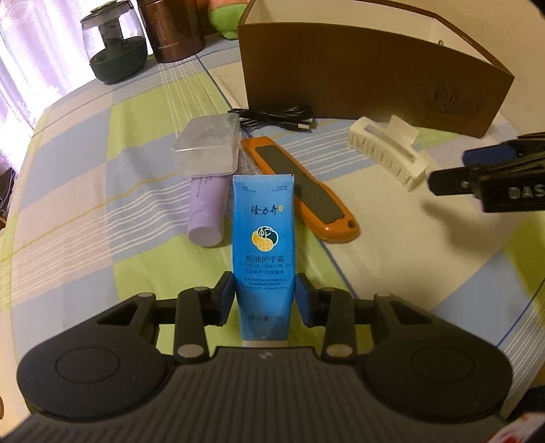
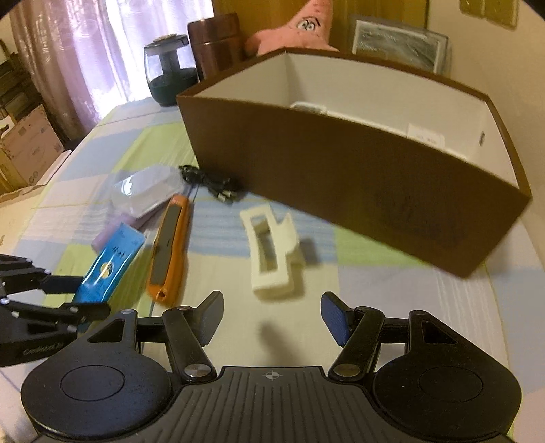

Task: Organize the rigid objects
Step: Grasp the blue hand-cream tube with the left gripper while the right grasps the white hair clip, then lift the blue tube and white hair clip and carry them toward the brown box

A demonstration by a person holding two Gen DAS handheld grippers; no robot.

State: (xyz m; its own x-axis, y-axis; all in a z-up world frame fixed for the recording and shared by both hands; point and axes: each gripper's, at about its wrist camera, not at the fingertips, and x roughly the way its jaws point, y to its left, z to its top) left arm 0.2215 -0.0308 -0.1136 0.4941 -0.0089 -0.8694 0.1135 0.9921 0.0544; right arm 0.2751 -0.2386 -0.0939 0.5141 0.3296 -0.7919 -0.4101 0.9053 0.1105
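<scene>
1. A glass jar (image 2: 170,70) with a dark base stands at the far edge of the checked cloth (image 1: 85,143).
2. A brown canister (image 2: 218,42) stands just beside the jar.
3. A pink plush star (image 2: 299,27) sits behind the canister.
4. Pale curtains (image 2: 85,51) hang behind them.
5. Cardboard boxes (image 2: 27,143) are stacked at the left.
6. A framed picture (image 2: 398,42) leans against the wall.

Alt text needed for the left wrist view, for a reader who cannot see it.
The left tool is shut on a blue hand cream tube over a checked cloth. Beyond lie a purple tube, clear plastic case, orange utility knife, black cable, white hair claw and brown box; the right tool enters at right.
</scene>
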